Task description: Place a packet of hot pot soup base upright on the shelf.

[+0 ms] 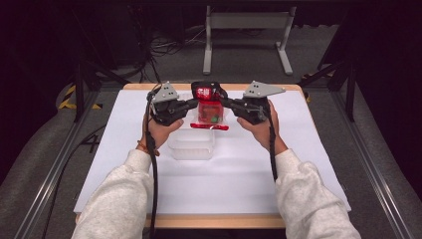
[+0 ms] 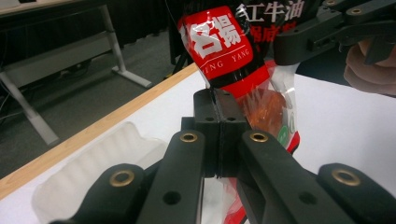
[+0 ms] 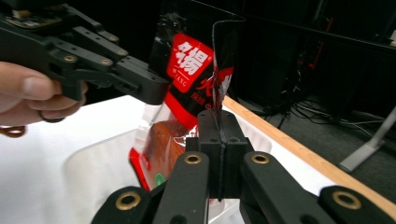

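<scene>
Red-and-black film sauce packet [image 1: 209,108], hanging above the clear plastic tub [image 1: 192,146] on the bench [image 1: 298,164], looks limp, slick and bottom-heavy, so the left gripper [image 1: 191,104] and right gripper [image 1: 226,103] pinch its 2 side seams.

Your forearms come up from the near edge, sleeves to the wrists, angled inward. Your left hand [image 1: 161,130] holds the left gripper [image 1: 195,103], its jaws pressed together and pointing right. Your right hand [image 1: 259,130] holds the right gripper [image 1: 223,102], jaws likewise closed and pointing left. The two gripper tips face each other, near but apart, raised off the bench.
</scene>
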Available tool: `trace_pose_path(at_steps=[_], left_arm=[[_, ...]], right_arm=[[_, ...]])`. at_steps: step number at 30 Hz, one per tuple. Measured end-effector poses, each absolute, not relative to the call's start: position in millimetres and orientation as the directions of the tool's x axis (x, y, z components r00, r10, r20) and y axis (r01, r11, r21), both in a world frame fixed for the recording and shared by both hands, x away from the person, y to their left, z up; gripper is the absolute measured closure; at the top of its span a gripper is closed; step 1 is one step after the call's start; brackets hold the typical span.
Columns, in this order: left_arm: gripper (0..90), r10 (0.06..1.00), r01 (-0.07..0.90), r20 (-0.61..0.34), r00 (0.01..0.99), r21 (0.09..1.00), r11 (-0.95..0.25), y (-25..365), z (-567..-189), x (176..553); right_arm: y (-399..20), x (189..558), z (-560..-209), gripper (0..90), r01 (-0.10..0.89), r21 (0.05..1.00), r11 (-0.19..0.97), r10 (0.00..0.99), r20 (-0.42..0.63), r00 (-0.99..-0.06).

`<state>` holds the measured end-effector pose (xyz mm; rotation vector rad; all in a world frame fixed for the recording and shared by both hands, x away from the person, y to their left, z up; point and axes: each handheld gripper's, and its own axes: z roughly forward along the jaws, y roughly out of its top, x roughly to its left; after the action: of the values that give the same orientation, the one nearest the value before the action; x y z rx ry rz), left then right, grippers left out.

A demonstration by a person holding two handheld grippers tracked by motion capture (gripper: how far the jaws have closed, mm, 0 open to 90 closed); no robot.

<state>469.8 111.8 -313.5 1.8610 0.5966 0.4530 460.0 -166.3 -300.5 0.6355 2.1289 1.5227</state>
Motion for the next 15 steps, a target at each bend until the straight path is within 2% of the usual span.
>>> trace_pose_path(at_steps=[7, 15], left_arm=[[89.1, 0.638, 0.223, 0.019, 0.770, 0.928, -0.298, 118, -319, 499], [88.4, 0.638, 0.258, -0.027, 0.770, 0.927, -0.272, 125, -328, 525]], right_arm=[[-149, 497, -305, 90.0, 0.137, 0.944, 0.301, 0.624, -0.086, -0.777], [-138, 526, -314, 90.0, 0.180, 0.934, 0.309, 0.645, -0.066, -0.761]])
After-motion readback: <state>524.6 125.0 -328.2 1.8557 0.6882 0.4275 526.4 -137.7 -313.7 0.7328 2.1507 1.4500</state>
